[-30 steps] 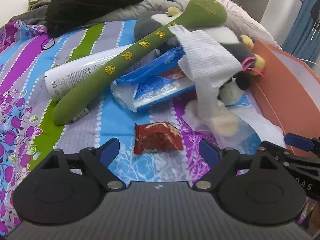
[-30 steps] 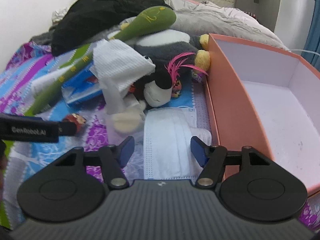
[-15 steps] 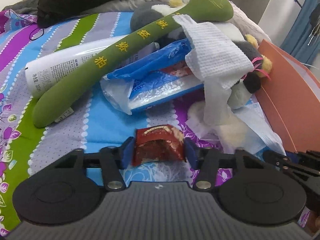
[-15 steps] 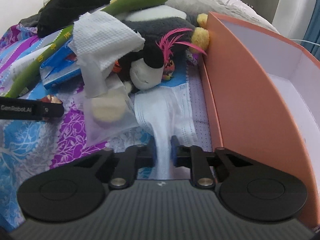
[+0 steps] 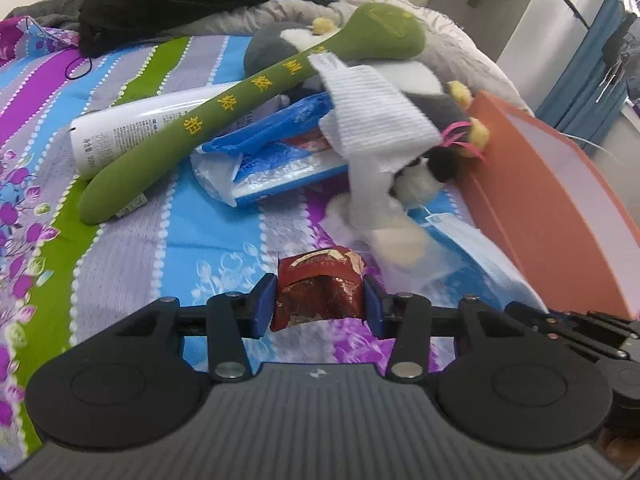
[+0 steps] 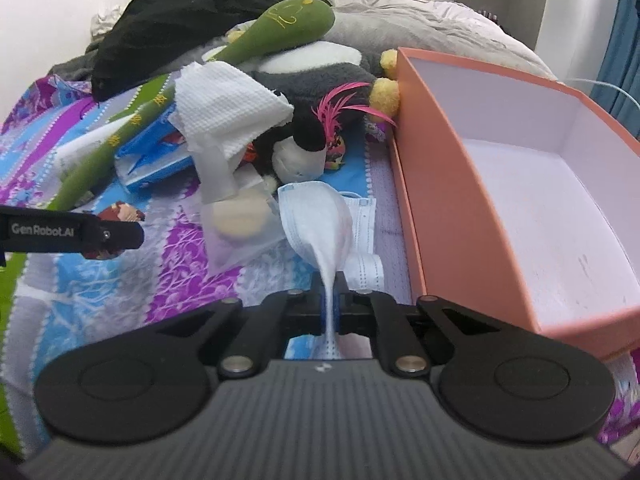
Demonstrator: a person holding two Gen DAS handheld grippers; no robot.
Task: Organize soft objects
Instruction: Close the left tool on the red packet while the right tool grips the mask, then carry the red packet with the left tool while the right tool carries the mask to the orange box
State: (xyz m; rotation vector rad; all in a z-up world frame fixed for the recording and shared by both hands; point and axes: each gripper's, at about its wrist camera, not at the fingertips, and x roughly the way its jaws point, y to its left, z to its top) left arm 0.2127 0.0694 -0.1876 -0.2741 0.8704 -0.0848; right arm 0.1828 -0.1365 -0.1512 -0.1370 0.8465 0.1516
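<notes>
On striped bedsheet [image 5: 168, 240], from left view, left gripper [image 5: 319, 300] closing on red packet [image 5: 320, 292], so lift only after firm squeeze; from right view, right gripper [image 6: 330, 304] clenched on mask [image 6: 316, 220], then carry slowly over box [image 6: 440, 200].

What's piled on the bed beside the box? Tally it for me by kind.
Plush penguin: 1
Green plush stick: 1
Face masks: 2
White cloth: 1
Red packet: 1
Blue packet: 1
White tube: 1
Round pad in clear bag: 1
Total: 9
</notes>
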